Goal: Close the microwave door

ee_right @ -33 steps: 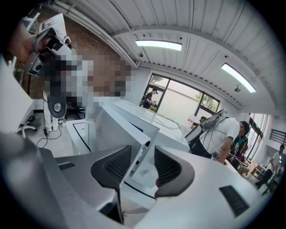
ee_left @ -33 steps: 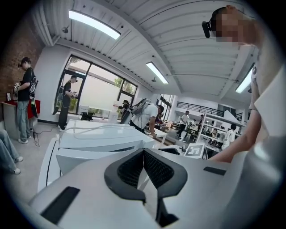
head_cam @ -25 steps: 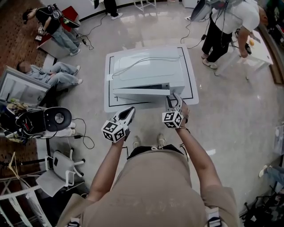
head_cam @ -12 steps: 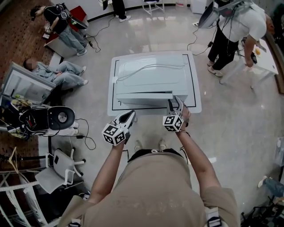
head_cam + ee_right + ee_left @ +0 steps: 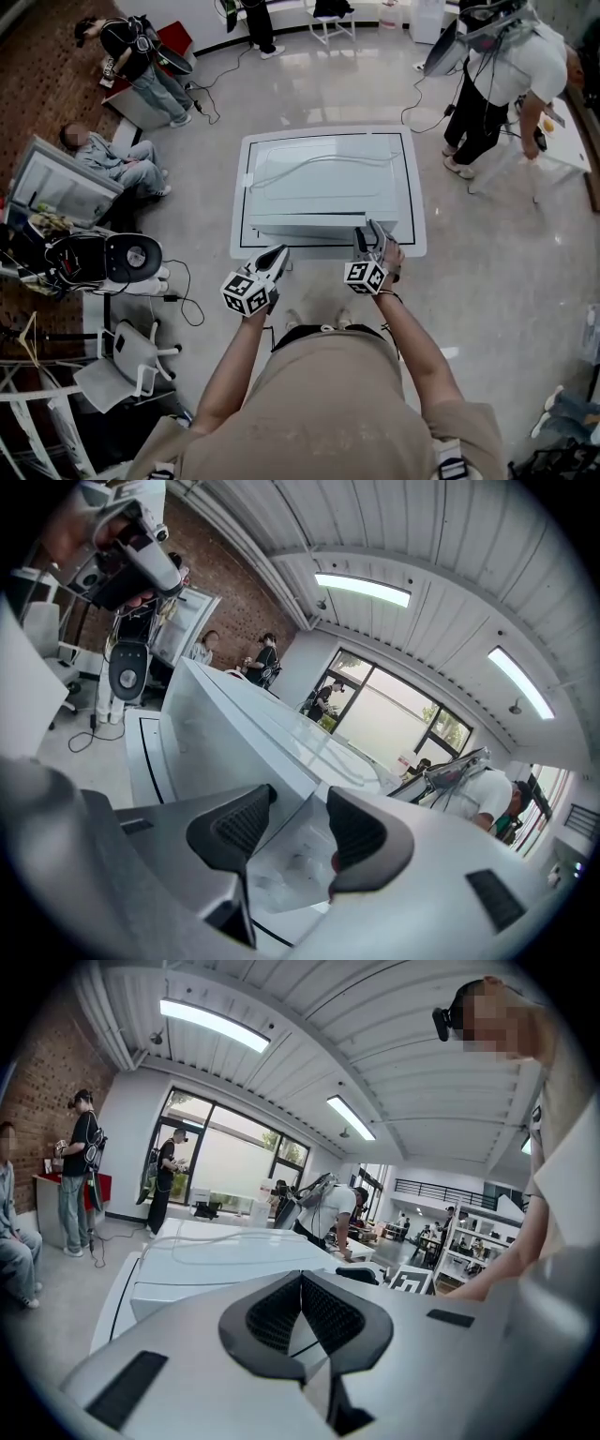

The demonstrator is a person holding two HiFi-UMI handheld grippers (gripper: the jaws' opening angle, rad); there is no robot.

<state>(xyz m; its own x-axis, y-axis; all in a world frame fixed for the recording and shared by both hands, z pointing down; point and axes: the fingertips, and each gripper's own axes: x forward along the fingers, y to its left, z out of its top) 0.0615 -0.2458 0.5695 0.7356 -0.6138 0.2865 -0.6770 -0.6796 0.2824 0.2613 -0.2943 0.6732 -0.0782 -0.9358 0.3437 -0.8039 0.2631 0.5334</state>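
Note:
The white microwave [image 5: 323, 183] stands on a low white table [image 5: 412, 239] with a black border line, and a white cable lies across its top. Its door lies flush against the front. My right gripper [image 5: 367, 230] is at the front right corner; its jaws are opening, and in the right gripper view [image 5: 300, 803] the microwave's corner edge [image 5: 244, 728] shows in the gap, clear of both pads. My left gripper [image 5: 279, 253] hovers just off the front left, shut and holding nothing. In the left gripper view [image 5: 300, 1279] the microwave [image 5: 216, 1265] lies straight ahead.
A person [image 5: 112, 159] sits on the floor at the left, and another [image 5: 497, 84] stands at the back right beside a white table. Black equipment [image 5: 103, 255], a white chair [image 5: 127, 352] and floor cables [image 5: 183, 286] are at my left.
The microwave door, ajar at an angle a second ago, now sits flush against the front. My right gripper stayed at the front right corner. The left gripper edged closer to the front.

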